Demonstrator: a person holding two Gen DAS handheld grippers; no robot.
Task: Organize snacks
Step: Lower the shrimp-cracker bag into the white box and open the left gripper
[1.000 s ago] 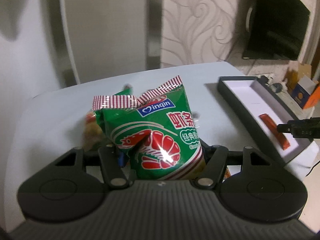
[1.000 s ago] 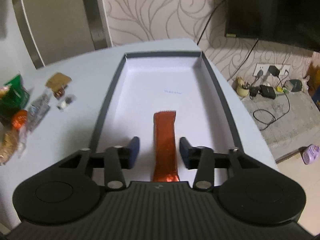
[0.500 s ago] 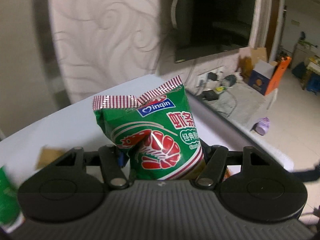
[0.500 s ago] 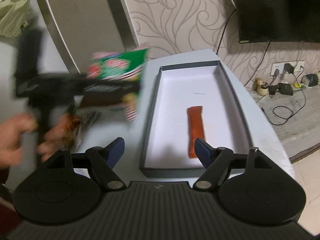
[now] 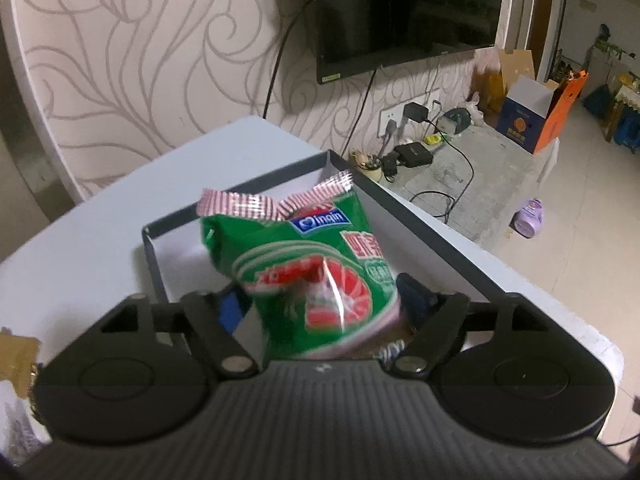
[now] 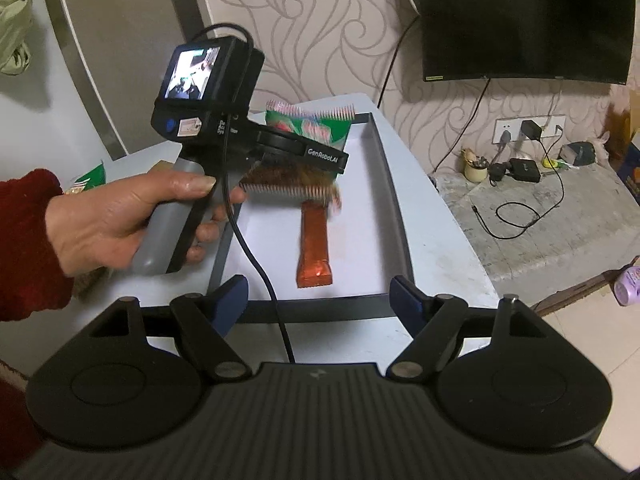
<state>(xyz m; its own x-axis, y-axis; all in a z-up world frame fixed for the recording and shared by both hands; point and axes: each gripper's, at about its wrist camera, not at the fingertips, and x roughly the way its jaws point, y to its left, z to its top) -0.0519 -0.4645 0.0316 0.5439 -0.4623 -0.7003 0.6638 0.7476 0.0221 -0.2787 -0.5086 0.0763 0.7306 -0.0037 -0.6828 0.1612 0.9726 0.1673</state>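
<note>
My left gripper (image 5: 320, 300) is shut on a green shrimp-chip bag (image 5: 304, 264) and holds it in the air over the dark-rimmed white box (image 5: 420, 220). In the right wrist view the same bag (image 6: 308, 128) hangs from the left gripper (image 6: 304, 152) above the box (image 6: 396, 208). An orange-red snack bar (image 6: 314, 244) lies in the box. My right gripper (image 6: 318, 300) is open and empty at the box's near rim.
Loose snacks lie on the pale table at the left (image 5: 16, 356) and also show in the right wrist view (image 6: 86, 180). A TV (image 6: 524, 20) hangs on the wall. Cables and chargers (image 6: 516, 168) lie on a low ledge to the right.
My left gripper has carried the green bag from the snack pile to above the box. My right gripper has let go of the orange bar, opened wide and pulled back.
</note>
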